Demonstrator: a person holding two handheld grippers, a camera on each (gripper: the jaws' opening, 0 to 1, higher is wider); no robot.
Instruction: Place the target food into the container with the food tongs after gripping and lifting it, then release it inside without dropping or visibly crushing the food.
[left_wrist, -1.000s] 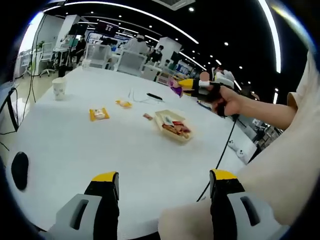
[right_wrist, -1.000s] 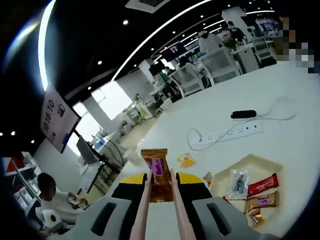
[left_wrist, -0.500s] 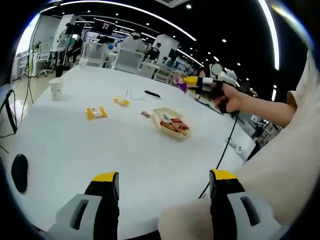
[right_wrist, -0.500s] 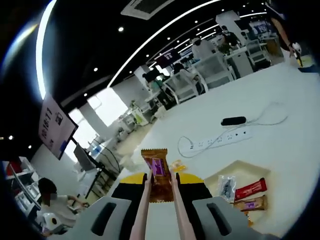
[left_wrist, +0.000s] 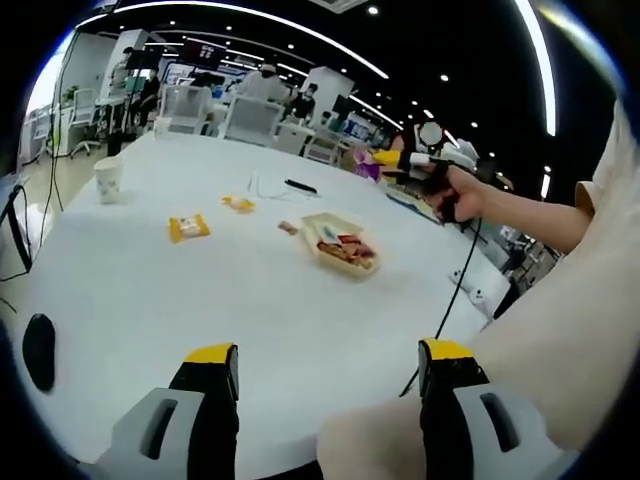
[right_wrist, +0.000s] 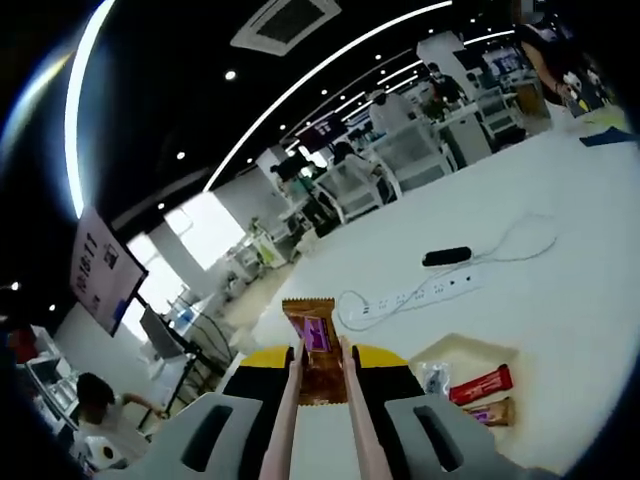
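The snack bar (right_wrist: 313, 350) is hidden along both sides by the tongs (right_wrist: 318, 400), whose tips cover its lower half. The container (right_wrist: 470, 375) is cut off by the right gripper's jaw and the picture's edge. In the left gripper view, the packets in the container (left_wrist: 340, 243) and the 2 packets (left_wrist: 188, 228) on the table (left_wrist: 200, 300) are too small to read.

— Where does the container (left_wrist: 340, 243) sit on the table (left_wrist: 250, 310)?

— Near the middle in the left gripper view, packets inside it. A small packet (left_wrist: 289, 228) lies just left of it, two more snacks (left_wrist: 188, 228) further left, a paper cup (left_wrist: 107, 180) beyond at the far left.

— And behind it?

— In the right gripper view, a power strip (right_wrist: 415, 295) lies behind the container (right_wrist: 470, 365), a dark block (right_wrist: 446, 257) past that.
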